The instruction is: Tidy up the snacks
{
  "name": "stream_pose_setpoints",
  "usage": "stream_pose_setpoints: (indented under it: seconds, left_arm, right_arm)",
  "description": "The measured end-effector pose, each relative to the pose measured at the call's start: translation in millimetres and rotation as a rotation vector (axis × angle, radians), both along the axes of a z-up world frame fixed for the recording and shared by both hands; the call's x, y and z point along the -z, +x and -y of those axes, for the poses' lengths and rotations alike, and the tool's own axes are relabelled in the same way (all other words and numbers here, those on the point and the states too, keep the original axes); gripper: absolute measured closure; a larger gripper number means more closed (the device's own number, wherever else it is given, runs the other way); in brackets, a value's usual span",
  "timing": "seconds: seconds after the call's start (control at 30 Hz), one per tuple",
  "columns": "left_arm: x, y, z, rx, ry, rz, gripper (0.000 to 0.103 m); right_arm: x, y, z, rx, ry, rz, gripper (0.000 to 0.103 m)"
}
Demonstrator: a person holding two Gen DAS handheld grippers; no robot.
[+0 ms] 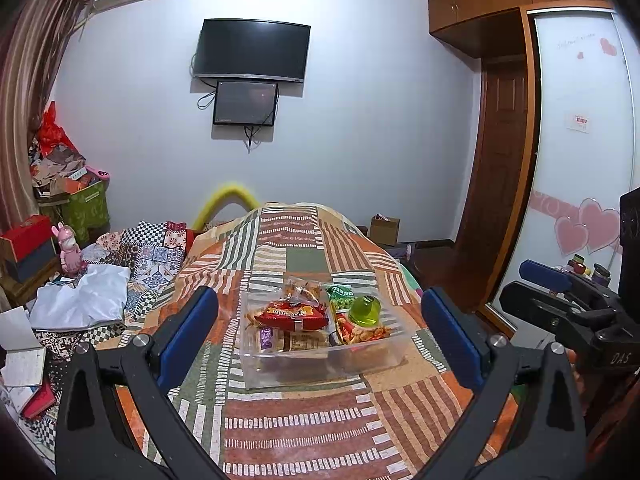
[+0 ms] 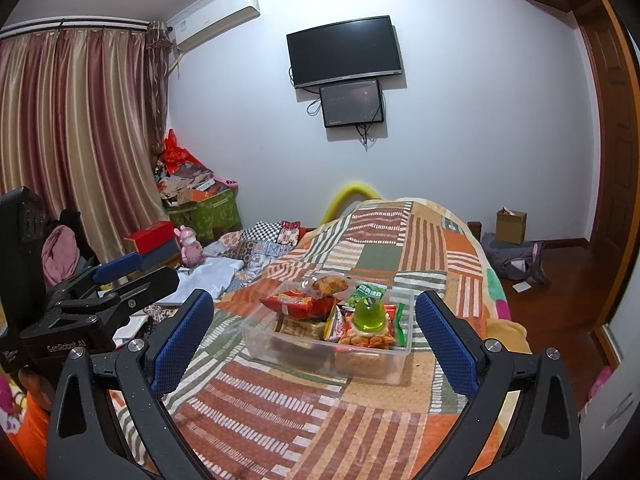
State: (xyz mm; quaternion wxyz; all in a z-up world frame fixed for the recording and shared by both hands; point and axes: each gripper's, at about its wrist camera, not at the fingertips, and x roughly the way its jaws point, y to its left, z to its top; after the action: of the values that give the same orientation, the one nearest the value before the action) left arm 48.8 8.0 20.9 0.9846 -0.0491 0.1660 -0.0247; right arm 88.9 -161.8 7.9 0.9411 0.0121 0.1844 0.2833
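Observation:
A clear plastic box (image 1: 280,372) (image 2: 360,364) sits on the patchwork bed cover (image 1: 304,432) (image 2: 280,412). It holds several snack packets: a red packet (image 1: 292,315) (image 2: 298,304), a green jelly cup (image 1: 364,311) (image 2: 368,315), a green pea packet (image 1: 340,294) (image 2: 366,291) and a peanut packet (image 1: 362,334) (image 2: 366,338). My left gripper (image 1: 328,336) is open and empty, held in front of the box. My right gripper (image 2: 316,336) is open and empty, also just short of the box. Each gripper shows at the edge of the other's view.
Clothes and patterned quilts (image 1: 132,264) lie on the bed's left side. A pink toy (image 1: 70,248), boxes and a curtain stand at the left. A wardrobe with sliding door (image 1: 580,160) is at the right. A cardboard box (image 2: 511,226) sits on the wooden floor.

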Motion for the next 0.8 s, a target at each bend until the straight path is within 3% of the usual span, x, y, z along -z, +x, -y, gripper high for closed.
stream_pose_setpoints:
  seconds: [0.8]
  left_arm:
    - [4.0, -0.1, 1.4, 0.011, 0.001, -0.007, 0.0]
  right_arm:
    - [1.3, 0.5, 2.4, 0.006, 0.001, -0.006, 0.002]
